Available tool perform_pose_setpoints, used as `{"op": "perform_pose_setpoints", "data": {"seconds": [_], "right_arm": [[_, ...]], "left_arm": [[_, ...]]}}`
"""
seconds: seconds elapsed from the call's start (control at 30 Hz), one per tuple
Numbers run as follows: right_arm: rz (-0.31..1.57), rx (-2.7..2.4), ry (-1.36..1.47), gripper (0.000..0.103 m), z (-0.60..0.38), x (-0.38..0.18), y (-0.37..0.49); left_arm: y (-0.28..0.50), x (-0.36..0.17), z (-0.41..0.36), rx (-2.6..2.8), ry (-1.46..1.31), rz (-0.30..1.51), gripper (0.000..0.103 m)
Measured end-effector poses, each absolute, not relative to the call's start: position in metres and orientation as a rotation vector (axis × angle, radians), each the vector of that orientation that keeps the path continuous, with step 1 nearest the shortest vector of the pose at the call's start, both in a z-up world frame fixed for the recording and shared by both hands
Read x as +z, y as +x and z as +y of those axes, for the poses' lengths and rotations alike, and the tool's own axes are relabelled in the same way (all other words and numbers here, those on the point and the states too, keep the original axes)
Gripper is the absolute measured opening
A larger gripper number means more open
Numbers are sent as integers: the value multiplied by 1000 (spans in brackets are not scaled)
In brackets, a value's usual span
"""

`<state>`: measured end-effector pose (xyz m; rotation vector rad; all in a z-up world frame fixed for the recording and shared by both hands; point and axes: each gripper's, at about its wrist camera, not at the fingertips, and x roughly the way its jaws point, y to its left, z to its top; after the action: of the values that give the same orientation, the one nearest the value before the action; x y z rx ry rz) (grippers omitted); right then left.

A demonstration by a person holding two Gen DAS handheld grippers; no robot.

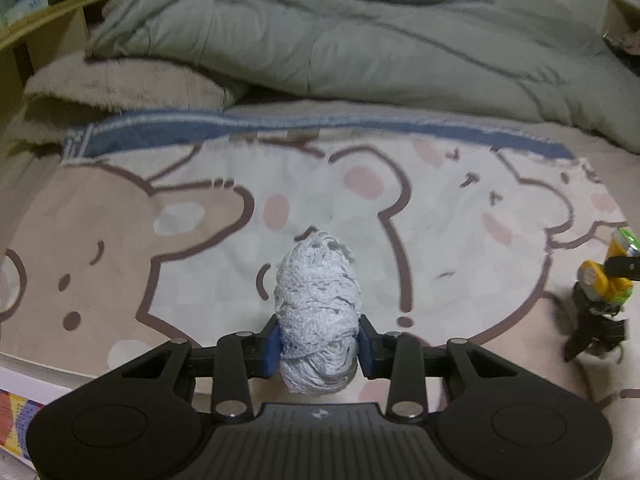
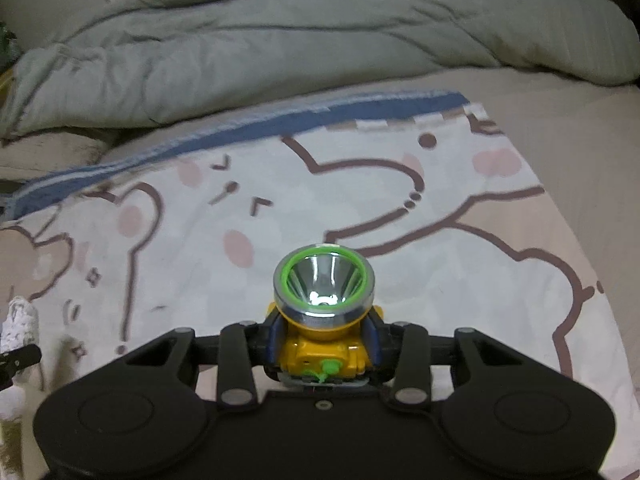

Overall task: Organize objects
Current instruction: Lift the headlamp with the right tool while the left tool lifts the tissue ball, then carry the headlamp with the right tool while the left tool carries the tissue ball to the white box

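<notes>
My left gripper [image 1: 319, 346] is shut on a white ball of yarn [image 1: 318, 308] and holds it over the bear-print blanket [image 1: 224, 240]. My right gripper [image 2: 323, 346] is shut on a yellow headlamp [image 2: 325, 300] with a green-ringed silver reflector that faces forward. The headlamp also shows at the right edge of the left wrist view [image 1: 604, 280], with its dark strap hanging below. The yarn shows at the left edge of the right wrist view [image 2: 18, 322].
A crumpled grey-green duvet [image 1: 340, 36] lies across the far side of the bed. A beige pillow [image 1: 124, 84] lies at the back left. A wooden shelf [image 1: 44, 24] stands at the far left. The blanket's blue border [image 2: 240, 128] runs along its far edge.
</notes>
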<state>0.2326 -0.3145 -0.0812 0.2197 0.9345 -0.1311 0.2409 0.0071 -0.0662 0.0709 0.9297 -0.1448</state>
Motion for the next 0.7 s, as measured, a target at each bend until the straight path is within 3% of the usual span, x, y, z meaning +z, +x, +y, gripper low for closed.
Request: {"op": "perform_pose_setpoints", "data": {"seconds": [0.7], "right_arm": [[752,50,165,40,-252,-3,129]], "left_arm": [[154,8,9,-191,-6,807,39]]}}
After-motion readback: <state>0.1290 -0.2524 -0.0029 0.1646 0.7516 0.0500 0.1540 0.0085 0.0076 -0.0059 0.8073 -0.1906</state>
